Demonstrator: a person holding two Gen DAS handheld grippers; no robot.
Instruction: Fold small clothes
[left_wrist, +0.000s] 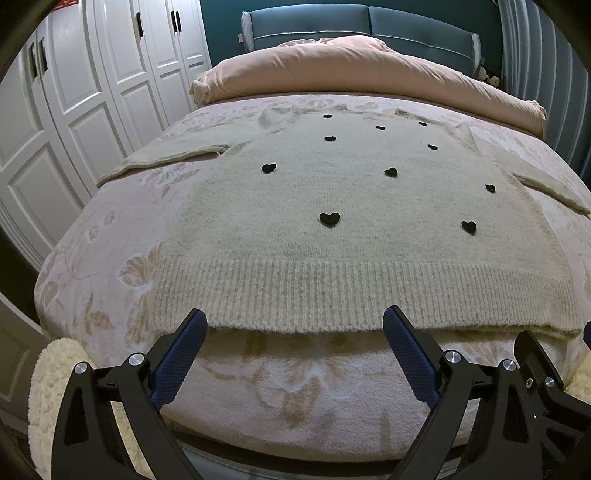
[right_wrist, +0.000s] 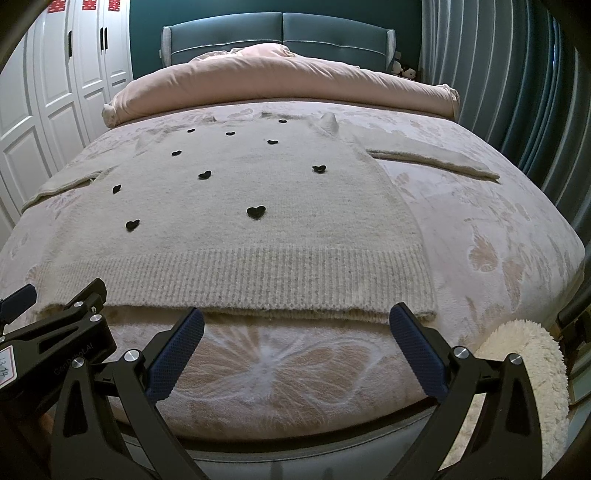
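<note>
A cream knitted sweater (left_wrist: 332, 192) with black hearts lies flat and unfolded on the bed (left_wrist: 110, 236), sleeves spread. The left gripper (left_wrist: 295, 325) and right gripper (right_wrist: 297, 321), fingers wide open, hover at its ribbed hem (right_wrist: 258, 277). Folding seems not yet begun.

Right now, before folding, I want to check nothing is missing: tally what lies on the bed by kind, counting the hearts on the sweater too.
Cream knitted sweater: 1
Small black hearts: 10
Rolled pink duvet: 1
Total: 12
</note>
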